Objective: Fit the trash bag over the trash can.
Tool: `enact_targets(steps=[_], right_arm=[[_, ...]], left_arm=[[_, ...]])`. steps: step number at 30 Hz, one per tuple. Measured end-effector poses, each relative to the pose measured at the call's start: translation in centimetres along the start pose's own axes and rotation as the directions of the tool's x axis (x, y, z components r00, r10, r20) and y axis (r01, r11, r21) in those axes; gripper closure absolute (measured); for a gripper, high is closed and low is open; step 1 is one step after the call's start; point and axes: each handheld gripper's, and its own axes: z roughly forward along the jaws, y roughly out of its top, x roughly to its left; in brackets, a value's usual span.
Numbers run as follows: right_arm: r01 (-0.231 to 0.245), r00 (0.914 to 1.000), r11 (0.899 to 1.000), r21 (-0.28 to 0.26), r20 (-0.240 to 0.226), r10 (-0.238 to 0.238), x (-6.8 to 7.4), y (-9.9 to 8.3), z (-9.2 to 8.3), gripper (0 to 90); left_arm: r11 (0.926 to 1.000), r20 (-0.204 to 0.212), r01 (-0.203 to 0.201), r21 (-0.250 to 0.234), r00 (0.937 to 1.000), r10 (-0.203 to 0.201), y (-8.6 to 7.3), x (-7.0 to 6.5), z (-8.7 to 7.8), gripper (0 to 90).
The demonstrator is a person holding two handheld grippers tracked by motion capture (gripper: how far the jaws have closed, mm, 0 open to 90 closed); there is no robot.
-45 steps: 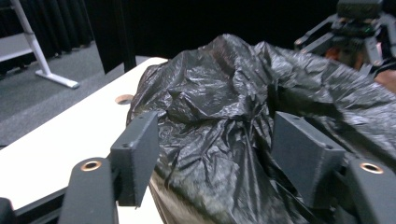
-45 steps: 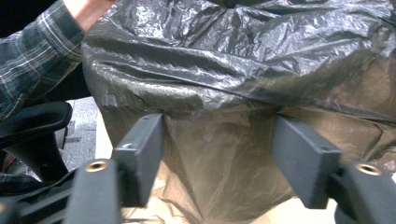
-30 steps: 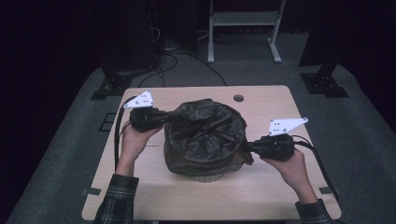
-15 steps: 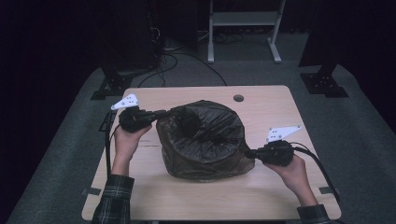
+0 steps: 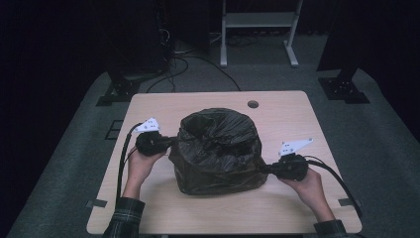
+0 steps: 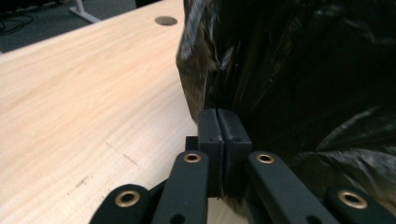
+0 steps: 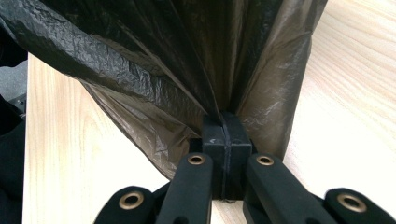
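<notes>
Both hands reach forward, left gripper (image 5: 171, 143) and right gripper (image 5: 263, 168) fingers pinched together, pointing inward.

Obstacle: black plastic bag (image 5: 217, 151) bulks in the middle of the table (image 5: 198, 101).
Beyond the bag: open tabletop, broken by a cable hole (image 5: 253, 104).
Bag's left: left gripper (image 5: 168, 143) blocks.
Bag's right: right gripper (image 5: 265, 168) blocks.
Before the bag: bare strip.

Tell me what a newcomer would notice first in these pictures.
A big crumpled black plastic bag sits mid-table on the pale wooden table. The left hand-held gripper and the right hand-held gripper each pinch its film from opposite sides, jaws shut on it.
</notes>
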Motion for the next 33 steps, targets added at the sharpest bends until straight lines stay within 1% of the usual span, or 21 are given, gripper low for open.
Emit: enact_targets(steps=[3,4,5,6,7,8,11,12,13,14,19,21,23,24,27,30,33], right_arm=[[-0.001,1.0000,1.000,-0.001,0.003,0.001,-0.1,-0.1,0.0,89.9],[0.001,1.0000,1.000,0.000,0.004,-0.001,-0.1,0.0,-0.1,89.7],[0.001,1.0000,1.000,0.000,0.004,-0.001,0.0,0.0,-0.1,89.1],[0.008,0.9999,1.000,-0.009,0.013,-0.008,0.0,0.0,-0.2,81.3],[0.002,0.9998,1.000,-0.015,0.020,-0.002,-0.1,0.1,-0.4,76.9],[-0.003,0.9999,1.000,-0.025,0.015,0.003,-0.1,0.2,-0.5,73.5],[0.000,0.9996,0.999,-0.052,0.026,0.002,0.0,0.5,-1.2,63.8],[0.001,0.9993,0.998,-0.066,0.037,0.001,0.0,0.6,-1.5,59.6],[0.001,0.9993,0.997,-0.077,0.037,0.002,0.1,0.7,-1.7,57.7],[0.002,0.9992,0.996,-0.089,0.039,0.002,0.1,0.9,-2.0,53.3],[0.009,0.9980,0.992,-0.129,0.063,-0.001,0.3,1.6,-3.1,35.2],[0.013,0.9979,0.989,-0.149,0.064,-0.003,0.4,2.1,-3.7,29.9],[0.016,0.9979,0.985,-0.173,0.065,-0.005,0.5,2.7,-4.5,29.0],[0.022,0.9979,0.982,-0.186,0.064,-0.010,0.6,3.0,-4.9,29.0],[0.043,0.9974,0.973,-0.227,0.066,-0.029,0.9,4.3,-6.1,29.2],[0.059,0.9966,0.964,-0.259,0.071,-0.042,1.1,5.9,-6.9,29.6],[0.082,0.9948,0.956,-0.283,0.081,-0.061,1.0,7.9,-7.0,30.6]], left_arm=[[0.9996,-0.006,0.017,-0.023,0.9998,-0.017,-0.3,0.2,-0.4,83.6],[0.9992,-0.008,0.022,-0.034,0.9997,-0.022,-0.3,0.3,-0.6,79.0],[0.9977,-0.004,0.034,-0.059,0.9994,-0.034,-0.3,0.4,-1.0,75.2],[0.9965,0.003,0.040,-0.074,0.9992,-0.040,-0.2,0.5,-1.3,69.9],[0.9950,0.006,0.044,-0.090,0.9990,-0.044,-0.2,0.5,-1.6,65.4],[0.9934,0.012,0.046,-0.105,0.9989,-0.045,-0.1,0.5,-1.9,59.6],[0.9925,0.013,0.029,-0.119,0.9995,-0.028,0.1,0.2,-2.7,48.7],[0.9920,0.021,0.026,-0.124,0.9995,-0.023,0.1,0.1,-3.0,45.4],[0.9909,0.028,0.025,-0.132,0.9994,-0.022,0.2,-0.1,-3.2,42.1],[0.9908,0.030,0.022,-0.133,0.9994,-0.018,0.3,-0.2,-3.3,38.2],[0.9887,0.053,0.001,-0.150,0.9985,0.007,0.6,-1.1,-4.1,26.7],[0.9881,0.064,-0.012,-0.153,0.9977,0.022,0.8,-1.6,-4.4,20.2],[0.9860,0.079,-0.027,-0.164,0.9960,0.041,0.9,-2.3,-4.8,17.8],[0.9842,0.094,-0.035,-0.174,0.9943,0.052,1.0,-2.7,-5.0,16.2],[0.9805,0.126,-0.059,-0.187,0.9885,0.083,1.2,-3.8,-5.4,15.9],[0.9785,0.145,-0.081,-0.190,0.9834,0.110,1.4,-5.0,-5.5,15.9],[0.9793,0.155,-0.103,-0.174,0.9794,0.130,1.4,-6.1,-5.2,15.9]])
